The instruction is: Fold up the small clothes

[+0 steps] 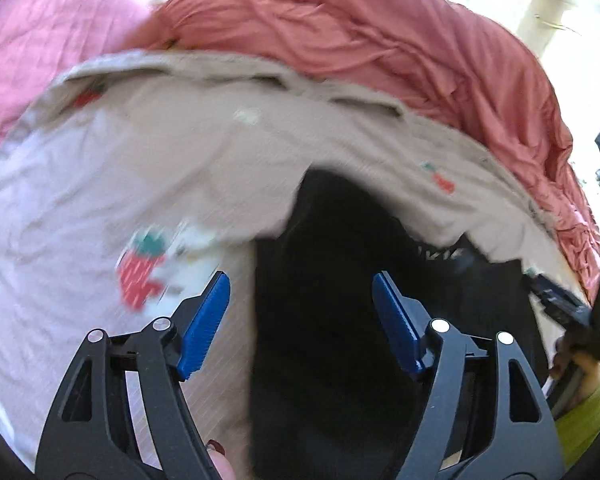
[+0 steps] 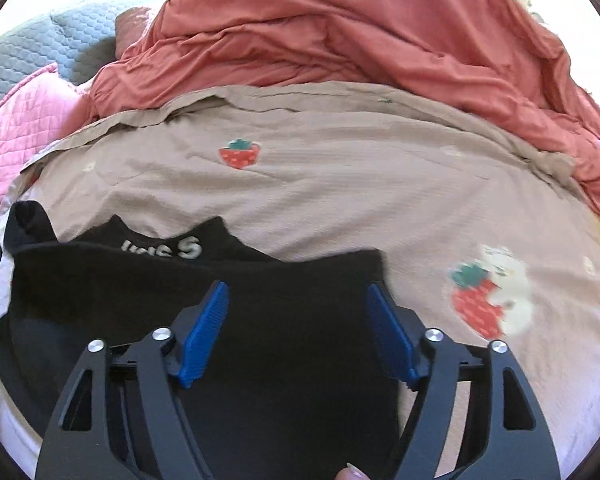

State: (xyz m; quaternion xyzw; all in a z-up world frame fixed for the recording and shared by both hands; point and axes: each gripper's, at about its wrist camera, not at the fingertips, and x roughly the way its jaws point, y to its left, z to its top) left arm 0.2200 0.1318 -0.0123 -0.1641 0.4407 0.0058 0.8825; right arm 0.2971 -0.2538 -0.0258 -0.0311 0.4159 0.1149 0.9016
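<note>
Black knit garment (image 2: 228,320), small, soft, w/ white lettering near its far edge, lies flat on the beige strawberry-print bed cover (image 2: 340,200). Landmark = the garment; everything below is placed relative to it.

Right tool (image 2: 298,330): jaws stand wide apart, blue ribbed pads either side of the garment's near-right portion, nothing pinched between them. It hangs above the cloth, angled down at it. The garment's right edge runs just past the right pad. A fingertip (image 2: 352,472) shows at the frame's bottom edge, on the handle.

Left tool (image 1: 300,322): also wide open, empty. Its right pad is over black cloth; its left pad is over bare bed cover just off the garment's left edge. So this tool straddles that edge, prob. placed to take hold there.

Judgement: both tools open over opposite sides of the garment suggests a fold step between grips, w/ cloth let lie flat so it keeps shape. The top layer's far edge stops short of the lettering, so prob. partly folded; can't confirm.

Beyond the garment's far edge: more bed cover, then a rumpled rust-red blanket (image 2: 360,40). Far-left of the garment: pink quilted cloth (image 2: 20,128) and grey quilted pillow (image 2: 32,44).

Left view is motion-blurred; cloth detail there is unclear.
</note>
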